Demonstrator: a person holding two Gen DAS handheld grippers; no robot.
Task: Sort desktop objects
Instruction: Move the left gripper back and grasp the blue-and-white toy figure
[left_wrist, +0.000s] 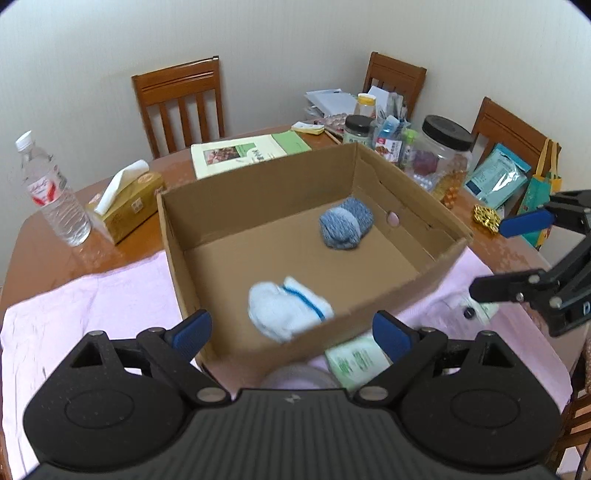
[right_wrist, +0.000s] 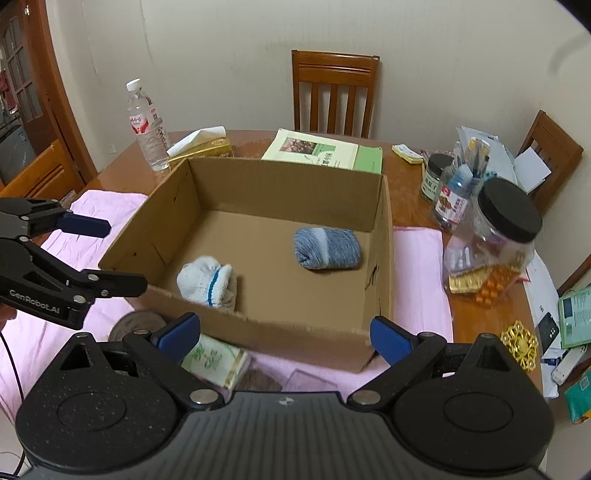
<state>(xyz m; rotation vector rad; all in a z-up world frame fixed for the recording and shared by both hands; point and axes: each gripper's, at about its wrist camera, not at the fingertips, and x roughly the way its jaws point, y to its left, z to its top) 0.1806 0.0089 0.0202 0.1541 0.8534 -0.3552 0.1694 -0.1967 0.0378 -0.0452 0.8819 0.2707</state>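
Observation:
An open cardboard box (left_wrist: 280, 173) (right_wrist: 288, 177) stands on a pink cloth (left_wrist: 92, 306) (right_wrist: 417, 280). Inside lie a white sock roll with a blue stripe (left_wrist: 284, 314) (right_wrist: 205, 278) near the front wall and a blue-grey sock roll (left_wrist: 345, 223) (right_wrist: 327, 247) farther back. My left gripper (left_wrist: 291, 334) (right_wrist: 123, 256) is open and empty, just in front of the box's near wall. My right gripper (right_wrist: 286, 338) (left_wrist: 487, 256) is open and empty, at the box's front right. A green-white packet (left_wrist: 356, 360) (right_wrist: 214, 360) and a round lid (right_wrist: 136, 325) lie on the cloth before the box.
A water bottle (left_wrist: 51, 192) (right_wrist: 147, 125), tissue box (left_wrist: 125, 205) (right_wrist: 201, 144) and green booklet (left_wrist: 243, 153) (right_wrist: 325, 149) stand behind the box. Jars (left_wrist: 441, 155) (right_wrist: 495, 236), packets and a gold ornament (right_wrist: 519, 343) crowd the right side. Chairs surround the table.

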